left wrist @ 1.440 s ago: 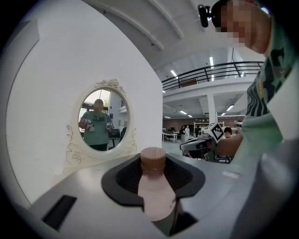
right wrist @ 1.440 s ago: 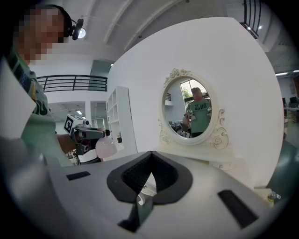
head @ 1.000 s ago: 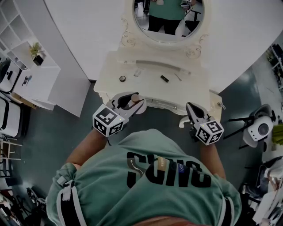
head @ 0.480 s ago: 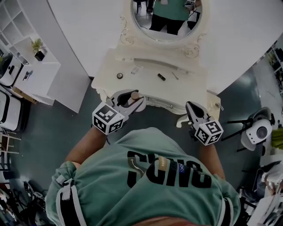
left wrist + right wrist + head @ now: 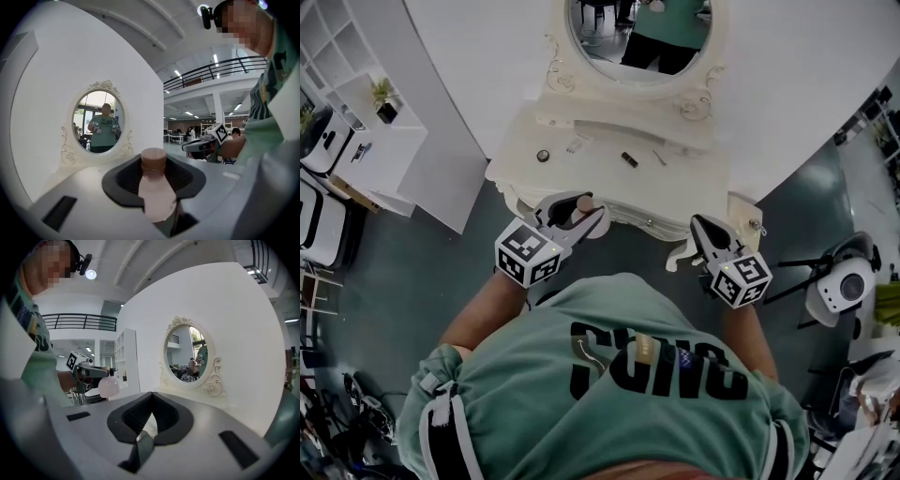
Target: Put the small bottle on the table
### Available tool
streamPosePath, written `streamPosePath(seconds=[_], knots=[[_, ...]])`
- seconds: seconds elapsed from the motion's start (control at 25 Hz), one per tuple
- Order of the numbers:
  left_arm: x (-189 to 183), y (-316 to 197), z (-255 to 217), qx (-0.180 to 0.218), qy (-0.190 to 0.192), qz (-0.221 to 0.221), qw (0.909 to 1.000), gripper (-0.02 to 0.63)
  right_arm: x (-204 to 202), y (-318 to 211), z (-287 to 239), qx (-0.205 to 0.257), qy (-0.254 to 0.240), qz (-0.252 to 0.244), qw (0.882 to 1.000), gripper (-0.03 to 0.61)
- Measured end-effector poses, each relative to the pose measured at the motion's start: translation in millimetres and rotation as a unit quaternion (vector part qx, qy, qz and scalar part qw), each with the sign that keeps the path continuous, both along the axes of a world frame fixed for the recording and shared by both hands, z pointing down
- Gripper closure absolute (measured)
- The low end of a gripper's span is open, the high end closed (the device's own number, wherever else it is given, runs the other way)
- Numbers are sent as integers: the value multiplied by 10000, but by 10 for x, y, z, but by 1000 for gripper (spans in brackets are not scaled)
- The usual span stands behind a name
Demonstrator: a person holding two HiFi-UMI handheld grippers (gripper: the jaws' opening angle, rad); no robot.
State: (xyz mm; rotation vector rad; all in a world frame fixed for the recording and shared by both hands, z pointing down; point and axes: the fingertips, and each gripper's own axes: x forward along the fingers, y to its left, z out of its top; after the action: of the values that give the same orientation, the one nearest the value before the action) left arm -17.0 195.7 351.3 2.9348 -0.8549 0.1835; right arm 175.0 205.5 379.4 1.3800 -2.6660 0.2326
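The left gripper held the small bottle clamped at centre-left of the head view, just short of the dressing table. It looked mid-carry, while the right gripper hung closed and empty. The next move called for reaching over the tabletop and setting the bottle down upright. From a second earlier the grip was unchanged — only the table had drifted toward upper left.

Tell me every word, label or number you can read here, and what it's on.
The shirt: big black letters, upside down and creased; unreadable.
The cube on the left gripper, the cube on the right gripper: black-and-white squares, no words.
The small bottle in the left gripper: no label shows.
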Motion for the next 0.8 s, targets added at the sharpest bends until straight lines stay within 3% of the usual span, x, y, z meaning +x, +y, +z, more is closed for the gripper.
streamPosePath(seconds=[0.44, 0.8], knots=[[-18, -124, 57, -57, -6, -54, 10000, 474, 4, -146, 62, -41, -34, -67, 10000, 584], [-195, -909, 72, -21, 148, 357, 9993, 474, -130, -739, 93, -64, 81, 377, 9992, 584]])
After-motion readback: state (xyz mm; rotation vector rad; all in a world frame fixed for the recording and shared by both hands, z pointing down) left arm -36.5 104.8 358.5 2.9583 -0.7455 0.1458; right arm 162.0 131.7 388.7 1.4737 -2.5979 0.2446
